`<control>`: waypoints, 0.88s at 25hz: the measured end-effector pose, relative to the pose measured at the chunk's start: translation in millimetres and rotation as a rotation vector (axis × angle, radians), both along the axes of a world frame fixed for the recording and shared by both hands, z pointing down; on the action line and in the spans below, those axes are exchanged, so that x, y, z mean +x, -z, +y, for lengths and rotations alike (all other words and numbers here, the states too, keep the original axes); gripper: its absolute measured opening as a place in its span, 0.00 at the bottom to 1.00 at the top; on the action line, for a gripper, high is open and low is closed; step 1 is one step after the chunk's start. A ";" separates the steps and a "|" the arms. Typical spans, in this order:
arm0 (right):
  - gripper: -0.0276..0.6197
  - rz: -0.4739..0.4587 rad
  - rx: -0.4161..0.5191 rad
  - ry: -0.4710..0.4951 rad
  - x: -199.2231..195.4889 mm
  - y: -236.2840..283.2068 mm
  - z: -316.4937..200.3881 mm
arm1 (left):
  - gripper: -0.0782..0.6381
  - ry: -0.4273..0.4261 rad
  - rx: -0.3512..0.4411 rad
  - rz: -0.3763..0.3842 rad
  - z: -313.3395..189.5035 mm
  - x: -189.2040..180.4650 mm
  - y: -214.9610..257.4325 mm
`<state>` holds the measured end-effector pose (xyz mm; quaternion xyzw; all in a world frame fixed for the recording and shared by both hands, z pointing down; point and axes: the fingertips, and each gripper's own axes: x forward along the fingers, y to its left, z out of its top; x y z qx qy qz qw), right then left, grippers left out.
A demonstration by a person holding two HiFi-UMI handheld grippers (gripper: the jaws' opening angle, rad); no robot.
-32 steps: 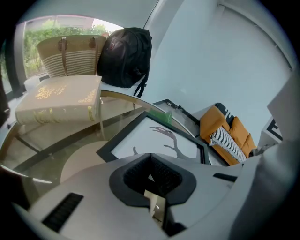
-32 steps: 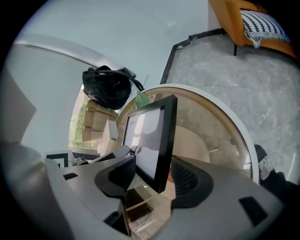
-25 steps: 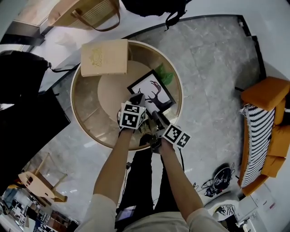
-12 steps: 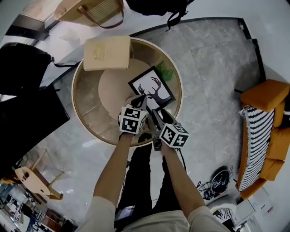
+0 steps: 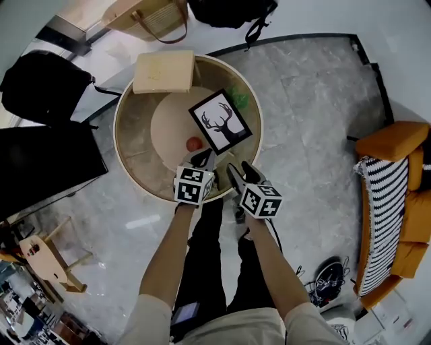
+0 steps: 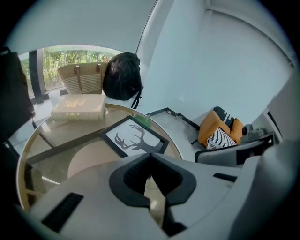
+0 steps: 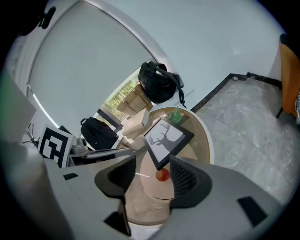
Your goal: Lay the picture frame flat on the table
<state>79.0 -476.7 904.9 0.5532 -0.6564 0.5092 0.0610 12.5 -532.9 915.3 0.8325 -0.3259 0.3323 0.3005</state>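
In the head view the round glass-topped table [image 5: 138, 151] fills the upper middle, and the picture frame [image 5: 220, 121] lies face up on it at about 3 o'clock from the table's centre, looking flat, its black border and antlered deer print plain to see. Neither tool touches it. The left tool [image 5: 204, 159] hangs over the table's near edge at 6 o'clock; its own view shows the two jaws pressed together with nothing caught between them [image 6: 149, 160], and the frame [image 6: 133, 140] resting on the glass beyond them at 12 o'clock. The right tool [image 5: 241, 174] sits just beside it at about 5 o'clock on the rim. Its jaws stand wide apart and empty [image 7: 152, 172], the frame [image 7: 168, 138] being well beyond the gap. A small red ball [image 5: 194, 143] rests near the table's centre, just at the frame's near corner, and appears between the open jaws only from a distance [image 7: 162, 175]. A pale flat box [image 5: 163, 72] lies on the rim at 11 o'clock, and a small green item [image 5: 237, 96] sits at 2 o'clock, close to the frame's far edge. Off the table, a black backpack [image 5: 229, 10] and a woven bag [image 5: 148, 13] rest on the floor at 12 o'clock, and an orange chair [image 5: 397, 141] stands at 3 o'clock.
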 end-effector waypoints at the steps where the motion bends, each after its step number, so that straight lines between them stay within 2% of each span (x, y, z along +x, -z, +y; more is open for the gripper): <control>1: 0.39 0.016 0.021 0.018 5.5 10.2 9.4 | 0.14 0.002 0.012 -0.005 11.7 0.2 10.6; 7: 0.39 0.106 0.165 0.115 46.3 113.0 76.8 | 0.14 -0.005 0.111 -0.037 96.0 12.7 118.1; 11: 0.39 0.132 0.268 0.185 63.8 185.3 158.0 | 0.14 0.044 0.182 0.001 174.5 31.7 198.0; 14: 0.39 0.156 0.307 0.233 70.7 226.1 222.4 | 0.14 0.023 0.216 0.022 241.5 55.8 243.3; 18: 0.39 0.151 0.341 0.226 73.5 276.0 278.8 | 0.14 0.037 0.217 0.040 306.1 66.2 289.5; 22: 0.39 0.159 0.387 0.222 74.0 323.5 304.8 | 0.14 0.074 0.262 0.078 333.1 73.0 350.5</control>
